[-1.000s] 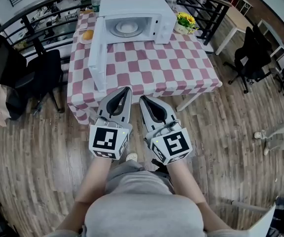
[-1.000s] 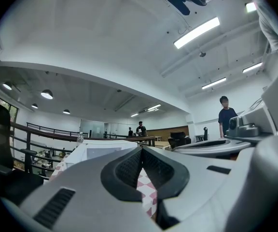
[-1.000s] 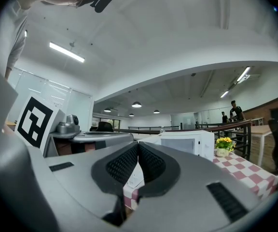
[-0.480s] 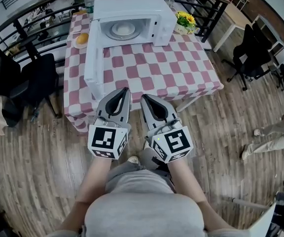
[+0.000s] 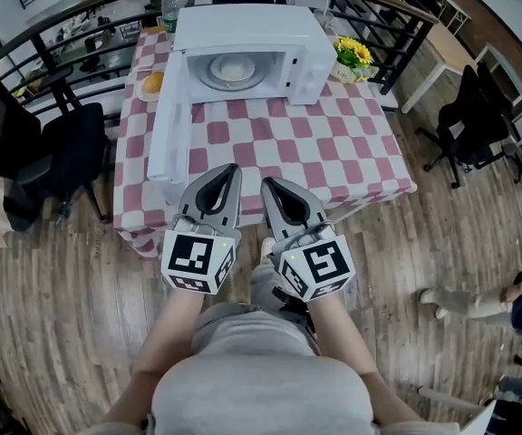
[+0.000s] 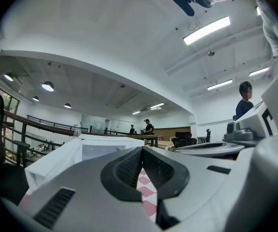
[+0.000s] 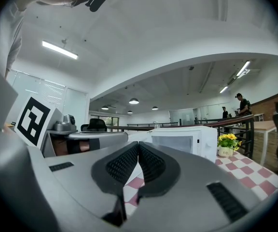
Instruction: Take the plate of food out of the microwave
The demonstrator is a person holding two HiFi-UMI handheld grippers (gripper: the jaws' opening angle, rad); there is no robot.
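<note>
Table (image 5: 352,157) under red-and-white check cloth, with white microwave (image 5: 243,27) at far side, door (image 5: 165,132) swung fully open to left. Left gripper (image 5: 232,167) and right gripper (image 5: 265,182) side by side at near table edge, both pointing towards microwave yet well apart from it, jaws of each pressed together on nothing. Plate of food (image 5: 234,68) on turntable inside open microwave; pot of yellow flowers (image 5: 351,57) just right of microwave.

probably an office mezzanine: black railing (image 5: 397,43), swivel chair (image 5: 474,120), desk (image 5: 438,43), strip light (image 6: 206,30).
</note>
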